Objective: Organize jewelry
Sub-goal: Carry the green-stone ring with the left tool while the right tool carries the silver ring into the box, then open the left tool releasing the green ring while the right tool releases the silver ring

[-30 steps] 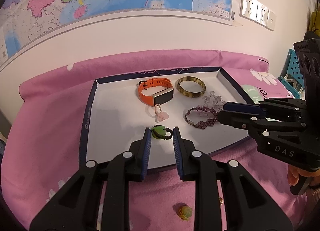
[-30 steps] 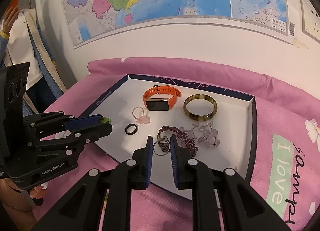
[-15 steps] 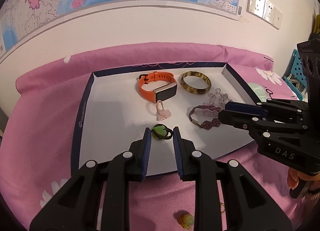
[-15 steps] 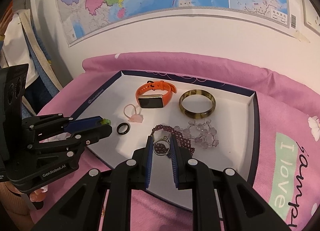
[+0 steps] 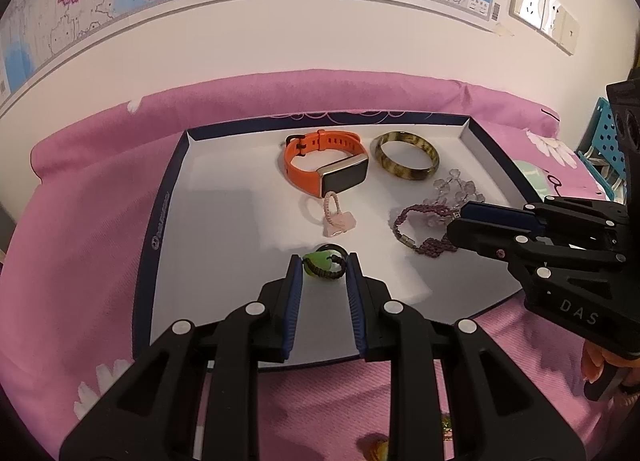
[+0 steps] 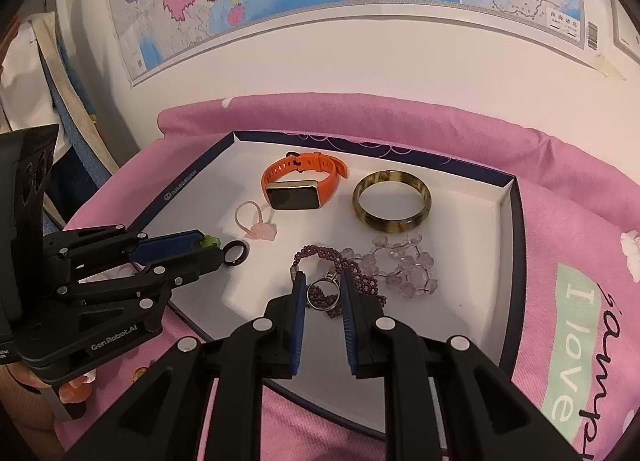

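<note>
Green-beaded ring (image 5: pixel 323 264) between left gripper (image 5: pixel 323 267) fingers

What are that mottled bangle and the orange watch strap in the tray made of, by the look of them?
The bangle looks like polished stone, resin or horn: a glossy surface with cloudy olive and dark brown patches. Which one, I cannot tell. The watch strap looks like matte silicone rubber: an even orange colour, a soft curve and a row of punched holes.

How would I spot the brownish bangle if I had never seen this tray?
Find the shallow white tray with dark blue walls on the pink bedspread. Along its far side, next to the orange smartwatch, lies the bangle. It is the only rigid, smooth ring of mottled olive-brown, unlike the beaded bracelets nearer the front.
</note>
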Available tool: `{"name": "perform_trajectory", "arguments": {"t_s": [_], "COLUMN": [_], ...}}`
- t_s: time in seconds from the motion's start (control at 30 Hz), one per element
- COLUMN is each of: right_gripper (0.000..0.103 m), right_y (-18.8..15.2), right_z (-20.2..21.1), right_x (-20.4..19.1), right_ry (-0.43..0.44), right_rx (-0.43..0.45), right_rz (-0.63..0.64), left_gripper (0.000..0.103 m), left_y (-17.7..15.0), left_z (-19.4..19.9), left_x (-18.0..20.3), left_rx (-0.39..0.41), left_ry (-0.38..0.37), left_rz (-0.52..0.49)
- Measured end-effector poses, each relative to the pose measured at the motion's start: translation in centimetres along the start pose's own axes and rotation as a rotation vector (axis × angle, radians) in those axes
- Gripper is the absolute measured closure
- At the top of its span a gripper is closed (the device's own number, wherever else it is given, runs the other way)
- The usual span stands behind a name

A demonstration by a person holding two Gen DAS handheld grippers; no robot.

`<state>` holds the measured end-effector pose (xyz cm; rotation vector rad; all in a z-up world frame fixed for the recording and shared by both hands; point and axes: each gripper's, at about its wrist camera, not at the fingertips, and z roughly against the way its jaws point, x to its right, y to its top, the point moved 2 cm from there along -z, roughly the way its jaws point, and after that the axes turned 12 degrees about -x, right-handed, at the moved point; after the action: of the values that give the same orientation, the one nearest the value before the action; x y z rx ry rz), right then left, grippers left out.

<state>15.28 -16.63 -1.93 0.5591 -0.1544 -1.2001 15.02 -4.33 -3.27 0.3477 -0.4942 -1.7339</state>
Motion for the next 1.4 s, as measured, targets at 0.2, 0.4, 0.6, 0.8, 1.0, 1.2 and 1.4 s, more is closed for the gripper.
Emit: {"name": "perform_trajectory", "arguments": {"t_s": [0.2, 0.4, 0.6, 0.8, 1.0, 1.2, 1.4], "right_gripper": [0.088, 0.087, 0.087, 0.087, 0.083, 0.071, 0.067], "right_y": [0.1, 0.2, 0.3, 0.2, 0.1, -0.1, -1.4], "right_z": [-0.5, -1.0, -1.1, -1.1, -1.0, 0.1, 3.0], "right_x": [0.0, 0.1, 0.1, 0.1, 0.2, 0.5, -0.3], "right_ry": [-0.007, -0.013, -0.021, -0.026, -0.022, -0.017, 0.024], "right_rx": [-0.01, -0.022, -0.021, -0.02, -0.008, 0.025, 0.085], "right_rz": [0.002, 0.0, 0.001, -0.004, -0.015, -0.029, -0.016], "left_gripper": [0.08, 0.08, 0.08, 0.077, 0.062, 0.045, 0.042], "left_y": [0.1, 0.3, 0.4, 0.4, 0.2, -0.6, -2.7], "left_z": [-0.5, -0.8, -1.0, -1.0, -0.5, 1.6, 4.6], "left_x": [-0.1, -0.3, -0.1, -0.1, -0.4, -1.0, -1.9], "left_rx": [-0.012, -0.02, -0.025, -0.023, -0.011, 0.041, 0.095], "left_ry": [0.005, 0.008, 0.015, 0.023, 0.01, 0.008, -0.009], "left_rz": [0.004, 0.009, 0.009, 0.009, 0.017, 0.023, 0.02]}}
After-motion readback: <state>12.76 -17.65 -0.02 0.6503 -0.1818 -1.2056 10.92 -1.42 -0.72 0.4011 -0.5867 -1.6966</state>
